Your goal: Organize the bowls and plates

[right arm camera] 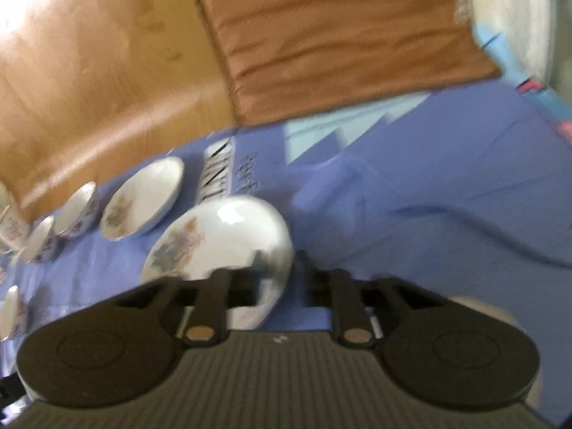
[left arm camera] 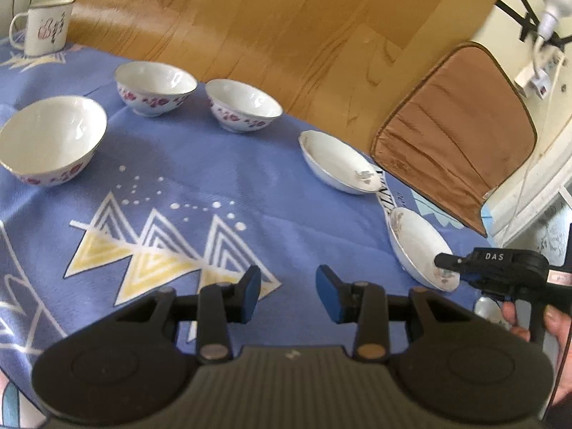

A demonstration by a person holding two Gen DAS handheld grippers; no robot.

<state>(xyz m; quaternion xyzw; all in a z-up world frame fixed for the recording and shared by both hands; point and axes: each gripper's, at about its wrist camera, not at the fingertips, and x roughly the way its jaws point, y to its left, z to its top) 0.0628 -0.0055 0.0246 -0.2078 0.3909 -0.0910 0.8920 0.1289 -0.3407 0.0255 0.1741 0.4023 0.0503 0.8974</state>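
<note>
Standing by the table, I could see the sorting had barely begun: on the blue tablecloth (left arm camera: 221,186) three flowered bowls sat apart from one another, a large bowl (left arm camera: 50,139) at the left edge, a second bowl (left arm camera: 155,87) behind it and a third bowl (left arm camera: 243,105) just to its right, none nested. Two shallow plates lay separately toward the right, the far plate (left arm camera: 339,162) near the cloth's edge and the near plate (left arm camera: 418,246) closer to the person. The left gripper (left arm camera: 289,293) hung over bare cloth with its blue pads parted and nothing between them. The right gripper (right arm camera: 277,271) had its jaws astride the near plate's rim, one finger inside the dish and one outside; the blur kept me from telling whether the pads actually pressed on it, so I could not say the plate was held. An enamel mug (left arm camera: 44,28) stood in the far corner, out of the business. By my reckoning everything remained: plates to be stacked together, bowls to be gathered into one pile.
</note>
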